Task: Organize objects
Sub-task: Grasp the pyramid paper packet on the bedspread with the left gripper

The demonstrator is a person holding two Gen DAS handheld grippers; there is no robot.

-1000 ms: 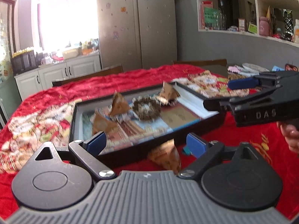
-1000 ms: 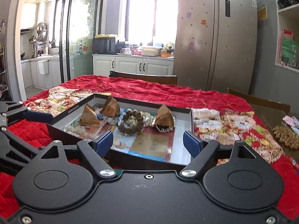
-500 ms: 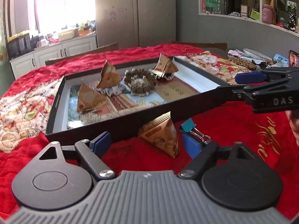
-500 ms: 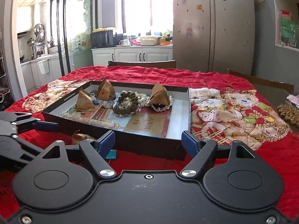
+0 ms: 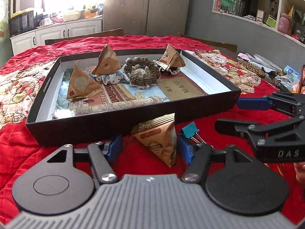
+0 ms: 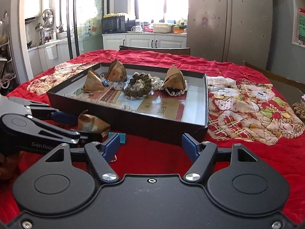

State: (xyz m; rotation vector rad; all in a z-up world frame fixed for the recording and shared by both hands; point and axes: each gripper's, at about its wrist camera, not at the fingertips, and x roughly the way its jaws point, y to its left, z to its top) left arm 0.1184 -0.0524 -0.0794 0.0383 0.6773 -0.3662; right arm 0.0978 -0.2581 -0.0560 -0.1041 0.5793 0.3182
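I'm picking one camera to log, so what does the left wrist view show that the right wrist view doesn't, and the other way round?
Only the left wrist view: wall shelves of jars, and the left gripper with jaws that have just been closing either side of a loose pyramid packet, not yet pressing it.

Only the right wrist view: the glass kitchen door and dish rack, and the right gripper, jaws also closing, nothing between them.

Both: the black tray holding three packets and scrunchies, the teal binder clip, the red tablecloth and the fridge.
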